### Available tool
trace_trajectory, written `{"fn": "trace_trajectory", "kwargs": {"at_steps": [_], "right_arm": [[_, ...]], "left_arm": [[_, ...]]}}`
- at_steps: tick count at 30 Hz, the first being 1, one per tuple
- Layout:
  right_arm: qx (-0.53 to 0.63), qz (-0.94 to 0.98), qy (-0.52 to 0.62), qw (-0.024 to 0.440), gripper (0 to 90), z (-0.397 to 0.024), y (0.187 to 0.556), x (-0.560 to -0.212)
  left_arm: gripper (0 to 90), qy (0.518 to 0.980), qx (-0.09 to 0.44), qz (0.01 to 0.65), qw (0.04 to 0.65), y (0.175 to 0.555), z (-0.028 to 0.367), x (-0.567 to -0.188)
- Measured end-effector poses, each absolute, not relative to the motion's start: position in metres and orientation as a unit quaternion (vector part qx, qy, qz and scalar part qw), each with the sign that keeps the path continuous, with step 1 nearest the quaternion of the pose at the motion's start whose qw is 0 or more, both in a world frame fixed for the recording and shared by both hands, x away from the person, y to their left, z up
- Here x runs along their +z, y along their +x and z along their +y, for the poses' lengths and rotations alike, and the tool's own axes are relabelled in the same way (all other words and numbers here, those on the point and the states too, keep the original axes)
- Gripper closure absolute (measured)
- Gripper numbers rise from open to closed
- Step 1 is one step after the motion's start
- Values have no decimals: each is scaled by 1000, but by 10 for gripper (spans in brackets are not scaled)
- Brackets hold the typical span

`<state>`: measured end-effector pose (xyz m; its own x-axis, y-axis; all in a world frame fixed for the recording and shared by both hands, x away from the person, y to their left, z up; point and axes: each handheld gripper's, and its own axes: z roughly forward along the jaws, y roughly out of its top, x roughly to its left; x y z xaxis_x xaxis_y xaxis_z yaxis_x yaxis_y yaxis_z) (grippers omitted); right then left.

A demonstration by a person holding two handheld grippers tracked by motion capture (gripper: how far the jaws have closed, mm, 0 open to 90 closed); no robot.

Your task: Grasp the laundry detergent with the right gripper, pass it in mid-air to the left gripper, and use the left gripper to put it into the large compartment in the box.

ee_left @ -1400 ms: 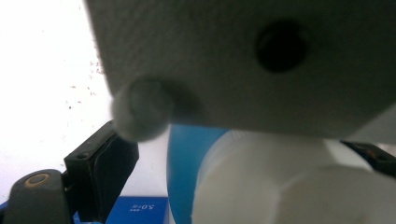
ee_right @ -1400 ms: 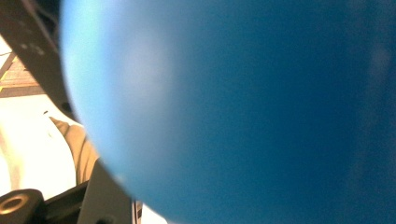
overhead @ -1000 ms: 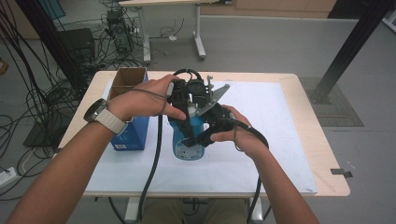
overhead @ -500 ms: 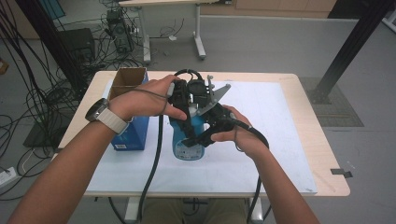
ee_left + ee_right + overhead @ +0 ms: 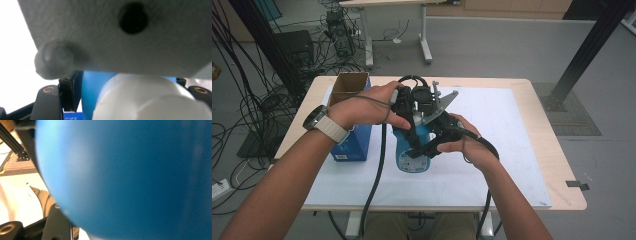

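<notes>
Now the blue bottle stands roughly upright at the middle of the table, on the white sheet, and both your tongs are on it. Its long axis runs bottom to top, label end near you, and the white cap sits at the far, upper end, under your left hand.

Your right gripper comes in from the right and is clamped on the bottle's body; in the right gripper view the blue wall presses right up against the camera, between the jaws. So the body is held, and the coming move turns on the cap alone.

Your left gripper sits above the bottle and points down its axis. In the left gripper view the cap lies dead ahead between the two jaws. Those jaws have just been closing around the cap. Whether the pads already press on it I cannot tell: the view is too close and blurred. The grey plate of the right gripper hangs across the top of that view, so the two tools are nearly touching.

Left of the bottle, just beside your left wrist, stands an open box with a blue side. Its flaps are up; what it holds, if anything, I cannot see.
</notes>
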<state>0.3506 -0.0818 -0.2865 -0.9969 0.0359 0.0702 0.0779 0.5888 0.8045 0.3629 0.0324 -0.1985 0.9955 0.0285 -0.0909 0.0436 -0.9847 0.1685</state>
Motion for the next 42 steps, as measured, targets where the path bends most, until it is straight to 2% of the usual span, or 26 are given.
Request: {"fn": "trace_trajectory", "kwargs": {"at_steps": [4,42], "right_arm": [[-453,-891,-35,25,437,-82,350,-286],[-451,-892,-25,20,436,-83,350,-286]], "left_arm": [[377,995,-46,13,85,362,32,-198],[386,995,-44,10,95,360,32,-199]]}}
